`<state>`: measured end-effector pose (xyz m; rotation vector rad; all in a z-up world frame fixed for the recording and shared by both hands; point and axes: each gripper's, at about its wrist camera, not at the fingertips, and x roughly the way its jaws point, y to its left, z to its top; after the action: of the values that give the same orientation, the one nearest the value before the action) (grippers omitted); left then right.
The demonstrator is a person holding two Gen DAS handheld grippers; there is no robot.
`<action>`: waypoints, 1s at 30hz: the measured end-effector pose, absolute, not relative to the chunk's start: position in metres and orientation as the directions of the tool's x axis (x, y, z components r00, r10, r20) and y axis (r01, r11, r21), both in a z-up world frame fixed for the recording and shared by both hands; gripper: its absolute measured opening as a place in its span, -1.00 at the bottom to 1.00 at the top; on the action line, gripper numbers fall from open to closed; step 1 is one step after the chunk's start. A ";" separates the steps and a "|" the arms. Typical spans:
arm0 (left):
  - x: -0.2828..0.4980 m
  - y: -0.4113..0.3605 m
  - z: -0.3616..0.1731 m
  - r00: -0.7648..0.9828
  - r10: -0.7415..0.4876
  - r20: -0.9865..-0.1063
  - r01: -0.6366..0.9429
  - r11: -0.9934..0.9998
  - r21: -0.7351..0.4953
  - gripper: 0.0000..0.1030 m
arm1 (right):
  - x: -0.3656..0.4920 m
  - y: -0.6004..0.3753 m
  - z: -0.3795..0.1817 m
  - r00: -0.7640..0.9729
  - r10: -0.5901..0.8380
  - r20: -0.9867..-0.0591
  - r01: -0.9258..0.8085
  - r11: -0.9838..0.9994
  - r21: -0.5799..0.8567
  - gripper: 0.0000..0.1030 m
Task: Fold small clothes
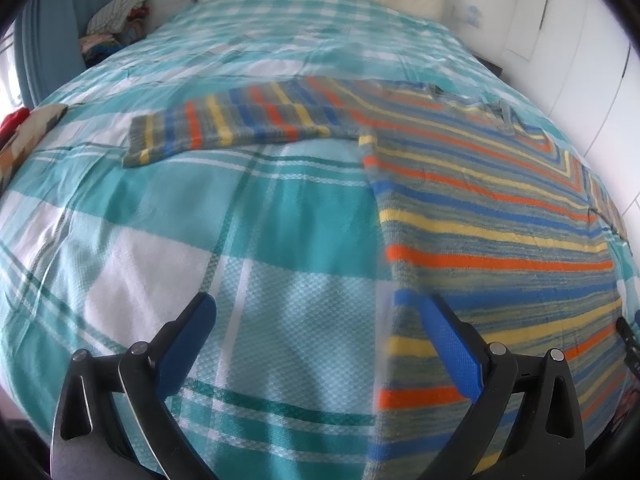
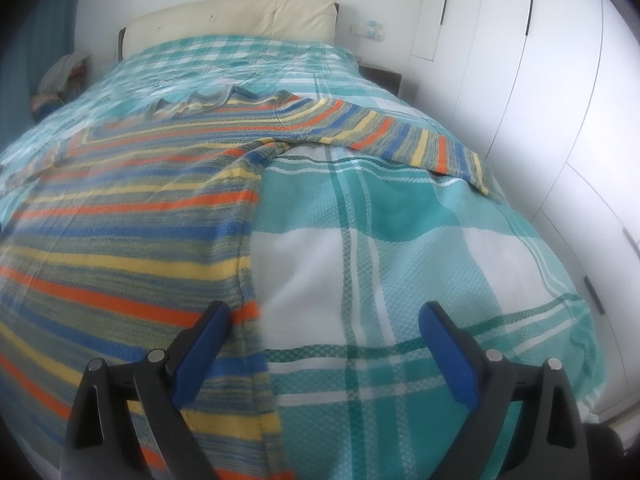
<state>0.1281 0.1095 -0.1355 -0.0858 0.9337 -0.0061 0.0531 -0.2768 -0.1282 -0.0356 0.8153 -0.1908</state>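
Lying flat on the bed (image 1: 168, 216), the sweater (image 1: 492, 224) spreads both sleeves. Left gripper (image 1: 316, 320) gapes apart at its 3 o'clock edge. Right gripper (image 2: 324, 328) gapes too, empty.

Sweater (image 1: 500, 240) hem cut off by bottom edge.

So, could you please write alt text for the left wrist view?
A striped sweater lies flat on a teal plaid bedspread, one sleeve stretched out to the left. The open left gripper hovers over its side edge, holding nothing.
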 end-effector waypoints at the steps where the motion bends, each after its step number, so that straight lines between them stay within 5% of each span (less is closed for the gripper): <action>1: 0.128 0.109 -0.136 0.595 -0.042 -0.803 -0.032 0.997 -0.075 0.99 | 0.053 -0.277 -0.128 0.670 -0.183 -0.720 0.156 0.982 -0.105 0.83; 13: 0.130 0.110 -0.136 0.595 -0.040 -0.803 -0.033 0.997 -0.074 0.99 | 0.053 -0.271 -0.120 0.689 -0.217 -0.691 0.146 0.976 -0.161 0.83; 25: 0.131 0.122 -0.137 0.599 -0.025 -0.801 -0.067 0.995 -0.080 0.99 | 0.152 -0.502 -0.079 0.710 0.025 -0.704 0.332 0.869 0.366 0.80; 30: 0.133 0.116 -0.139 0.593 -0.007 -0.805 -0.061 0.997 -0.053 0.99 | 0.187 -0.584 -0.125 0.646 0.207 -0.735 0.453 0.672 0.587 0.36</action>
<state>0.1329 0.1158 -0.1393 -0.0772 0.9361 0.0315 0.1866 -0.5842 -0.1253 0.8493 0.8829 -0.1609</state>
